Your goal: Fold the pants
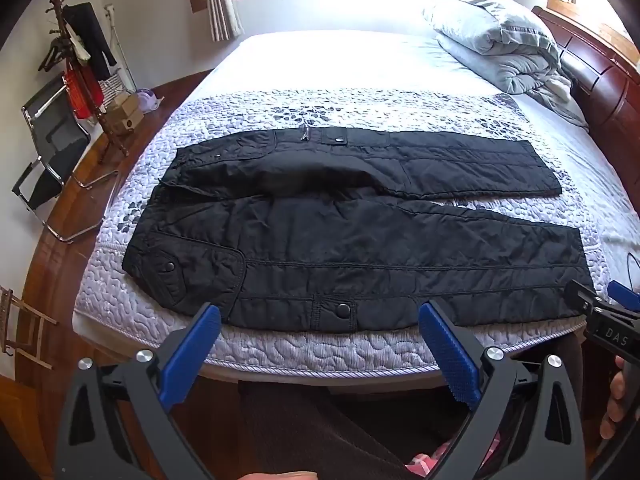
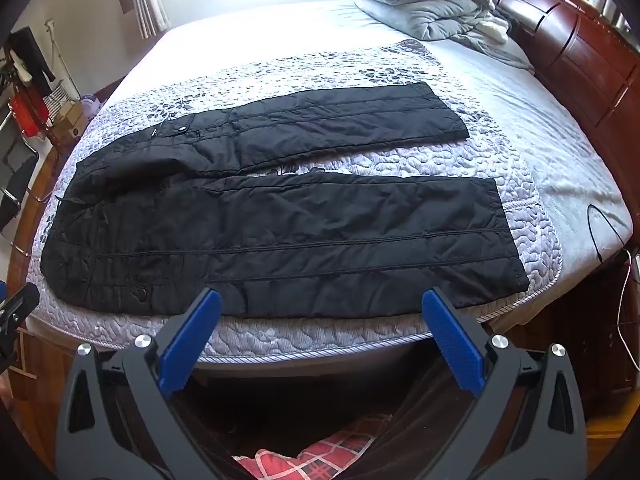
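Note:
Black quilted pants (image 1: 352,248) lie spread flat on the patterned quilt (image 1: 280,344) of a bed, waistband to the left, both legs running right. They also show in the right wrist view (image 2: 280,236). My left gripper (image 1: 320,316) is open and empty, hovering at the near bed edge in front of the near leg's snap pocket. My right gripper (image 2: 320,300) is open and empty, just short of the near leg's lower half. The right gripper also shows at the right edge of the left wrist view (image 1: 600,312).
A folded grey duvet (image 1: 492,40) lies at the far right by the wooden headboard (image 1: 600,80). A coat rack (image 1: 80,60), a folding chair (image 1: 52,148) and boxes stand on the floor at left. A black cable (image 2: 604,228) lies on the bed's right edge.

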Motion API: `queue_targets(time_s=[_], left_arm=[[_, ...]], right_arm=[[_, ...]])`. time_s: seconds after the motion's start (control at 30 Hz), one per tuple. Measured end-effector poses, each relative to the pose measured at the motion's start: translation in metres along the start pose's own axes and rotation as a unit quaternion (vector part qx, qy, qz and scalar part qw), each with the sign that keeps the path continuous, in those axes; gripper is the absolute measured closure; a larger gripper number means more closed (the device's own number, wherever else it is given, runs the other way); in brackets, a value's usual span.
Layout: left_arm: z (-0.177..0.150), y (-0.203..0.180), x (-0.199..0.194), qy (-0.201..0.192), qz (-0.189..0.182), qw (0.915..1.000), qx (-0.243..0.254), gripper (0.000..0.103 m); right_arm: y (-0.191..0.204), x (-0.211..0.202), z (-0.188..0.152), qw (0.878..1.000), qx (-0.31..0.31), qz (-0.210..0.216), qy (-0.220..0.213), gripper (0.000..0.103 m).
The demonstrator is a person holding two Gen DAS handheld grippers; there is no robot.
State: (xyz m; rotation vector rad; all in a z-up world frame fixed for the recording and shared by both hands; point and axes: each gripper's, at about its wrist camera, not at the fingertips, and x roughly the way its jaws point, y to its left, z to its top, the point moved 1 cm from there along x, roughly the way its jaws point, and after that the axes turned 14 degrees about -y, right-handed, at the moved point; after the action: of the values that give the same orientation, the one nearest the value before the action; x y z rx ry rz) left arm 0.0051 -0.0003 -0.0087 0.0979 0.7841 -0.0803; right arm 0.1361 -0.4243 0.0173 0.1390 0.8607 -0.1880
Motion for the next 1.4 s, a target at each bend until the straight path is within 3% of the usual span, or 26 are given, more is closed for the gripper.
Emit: queue_targets(time_s=[1.4], left_arm=[[0.003,0.001,0.001,0.000,0.000,1.0000,-0.001,0.004]], right_arm=[[-0.008,0.004,-0.002,1.000,0.007,-0.008,0.008,0.002]])
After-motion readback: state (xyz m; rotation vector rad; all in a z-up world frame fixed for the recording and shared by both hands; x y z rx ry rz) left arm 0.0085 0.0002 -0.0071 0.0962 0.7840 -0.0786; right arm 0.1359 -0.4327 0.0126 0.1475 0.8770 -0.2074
